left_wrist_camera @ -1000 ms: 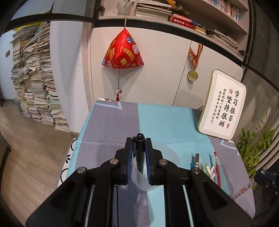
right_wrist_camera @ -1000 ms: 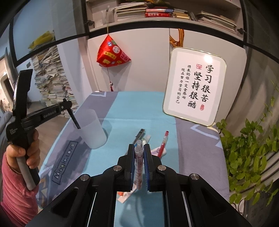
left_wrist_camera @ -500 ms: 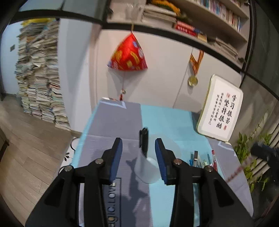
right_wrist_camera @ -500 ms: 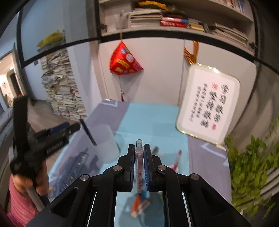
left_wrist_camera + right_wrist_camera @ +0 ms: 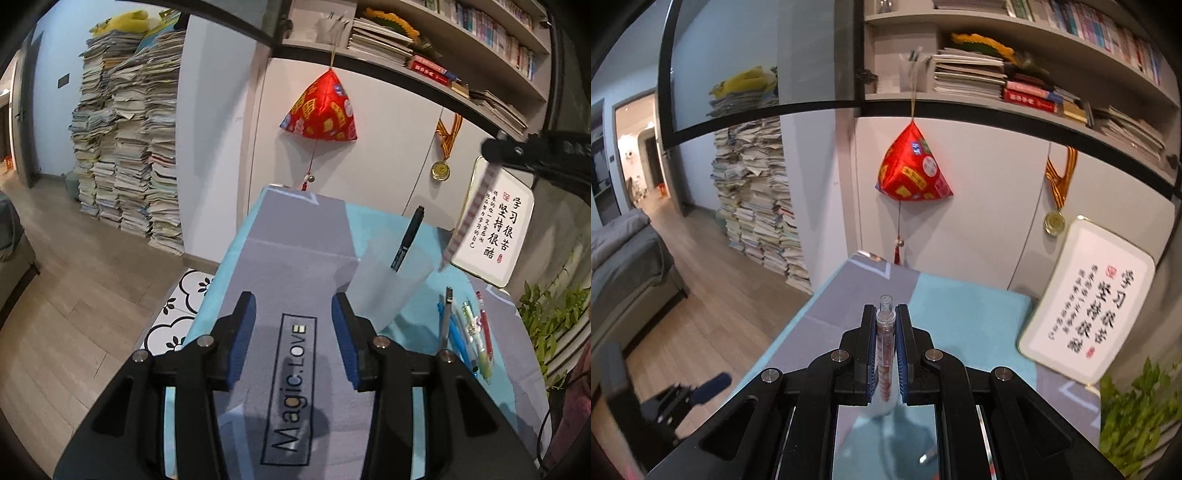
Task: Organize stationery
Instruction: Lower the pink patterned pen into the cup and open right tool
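A frosted plastic cup (image 5: 388, 277) stands on the table with a black marker (image 5: 408, 240) leaning inside it. My left gripper (image 5: 293, 314) is open and empty, low over the grey mat to the left of the cup. My right gripper (image 5: 886, 332) is shut on a clear pen with a red pattern (image 5: 885, 350). In the left wrist view that pen (image 5: 467, 218) hangs above the cup's right side, below the right gripper's black body (image 5: 535, 155). Several loose pens (image 5: 465, 328) lie on the table right of the cup.
A framed calligraphy sign (image 5: 495, 229) leans at the table's back right, also in the right wrist view (image 5: 1089, 314). A red hanging ornament (image 5: 321, 110) and a medal (image 5: 440, 170) hang on the wall behind. A green plant (image 5: 550, 317) stands at the right edge.
My left gripper opened, let the black marker drop into the cup, and pulled back to the left. My right gripper rose with the red-patterned pen and moved over toward the cup.
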`<state>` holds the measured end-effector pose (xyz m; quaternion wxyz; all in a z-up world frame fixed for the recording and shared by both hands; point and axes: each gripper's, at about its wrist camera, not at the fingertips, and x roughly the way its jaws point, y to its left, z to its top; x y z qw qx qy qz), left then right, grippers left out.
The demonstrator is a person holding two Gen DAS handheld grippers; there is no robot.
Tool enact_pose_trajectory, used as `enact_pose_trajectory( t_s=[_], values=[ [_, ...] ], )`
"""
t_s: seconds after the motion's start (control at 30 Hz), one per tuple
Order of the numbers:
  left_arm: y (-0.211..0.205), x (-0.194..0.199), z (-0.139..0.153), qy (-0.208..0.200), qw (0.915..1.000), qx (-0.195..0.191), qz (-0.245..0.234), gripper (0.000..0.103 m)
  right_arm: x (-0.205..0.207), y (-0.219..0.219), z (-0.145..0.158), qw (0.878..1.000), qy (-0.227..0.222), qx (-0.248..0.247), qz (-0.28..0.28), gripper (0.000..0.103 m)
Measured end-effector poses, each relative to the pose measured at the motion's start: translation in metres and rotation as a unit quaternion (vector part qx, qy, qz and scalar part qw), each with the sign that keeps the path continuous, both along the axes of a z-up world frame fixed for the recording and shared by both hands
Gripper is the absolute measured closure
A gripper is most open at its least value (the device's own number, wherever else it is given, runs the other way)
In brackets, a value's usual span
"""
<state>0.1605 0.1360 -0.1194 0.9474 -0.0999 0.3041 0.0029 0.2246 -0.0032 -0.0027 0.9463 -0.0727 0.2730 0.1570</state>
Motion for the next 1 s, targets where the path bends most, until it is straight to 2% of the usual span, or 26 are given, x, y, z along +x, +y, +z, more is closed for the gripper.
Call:
enact_pose_trajectory(
  t_s=[0.23, 0.67, 1.0],
  values=[
    [0.0, 0.0, -0.002, -0.002, 1.0, 0.004, -0.008, 0.062, 0.023, 0.01, -0.016, 1.0, 0.01, 0.007, -0.009, 0.092],
    [-0.011, 0.005, -0.009, 0.007, 0.9995, 0.013, -0.027, 0.062, 0.06, -0.003, -0.066, 0.992, 0.119, 0.036, -0.025, 0.092],
    [-0.022, 0.003, -0.008, 0.011, 0.999, 0.023, -0.037, 0.062, 0.062, -0.012, -0.077, 0.986, 0.156, 0.042, -0.028, 0.092]
  ],
)
